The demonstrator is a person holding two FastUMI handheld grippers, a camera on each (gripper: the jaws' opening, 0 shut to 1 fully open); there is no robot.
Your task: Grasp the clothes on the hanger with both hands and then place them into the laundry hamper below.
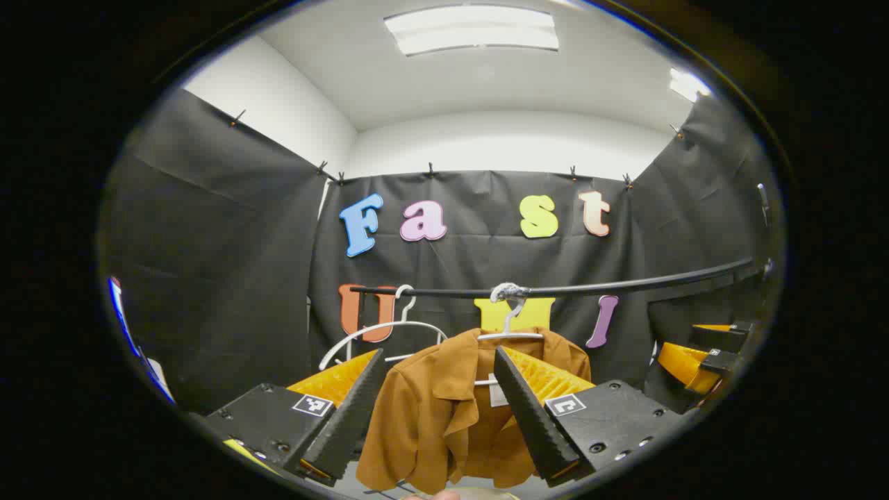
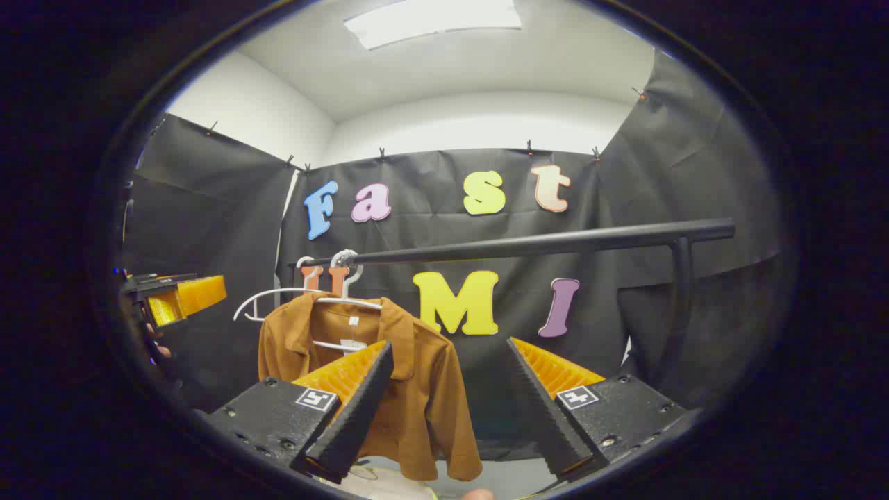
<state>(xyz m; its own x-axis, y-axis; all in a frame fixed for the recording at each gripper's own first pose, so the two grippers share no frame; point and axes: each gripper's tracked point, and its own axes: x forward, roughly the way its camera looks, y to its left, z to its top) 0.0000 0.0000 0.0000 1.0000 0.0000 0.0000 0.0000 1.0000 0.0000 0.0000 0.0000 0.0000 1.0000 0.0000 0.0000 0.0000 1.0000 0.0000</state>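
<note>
**Shirt on the rail, both grippers spread in front of it**

The brown shirt (image 1: 451, 410) hangs on a white hanger (image 1: 510, 332) hooked over the black rail (image 1: 625, 285), beside 1 bare hanger (image 1: 378, 333). The left gripper (image 1: 437, 410) faces it with fingers released, framing the collar, probably lined up for the grasp. The right gripper (image 2: 448, 410), equally released, holds nothing; the shirt lies toward its left finger.

A black rail (image 1: 625, 285) runs across the booth in front of the black cloth wall (image 1: 208, 278), held at one end by a black upright post (image 2: 684, 305). An empty white hanger (image 1: 378, 333) hangs near the rail's far end. Above, a ceiling light panel (image 1: 472, 29) glows on the white ceiling.
</note>
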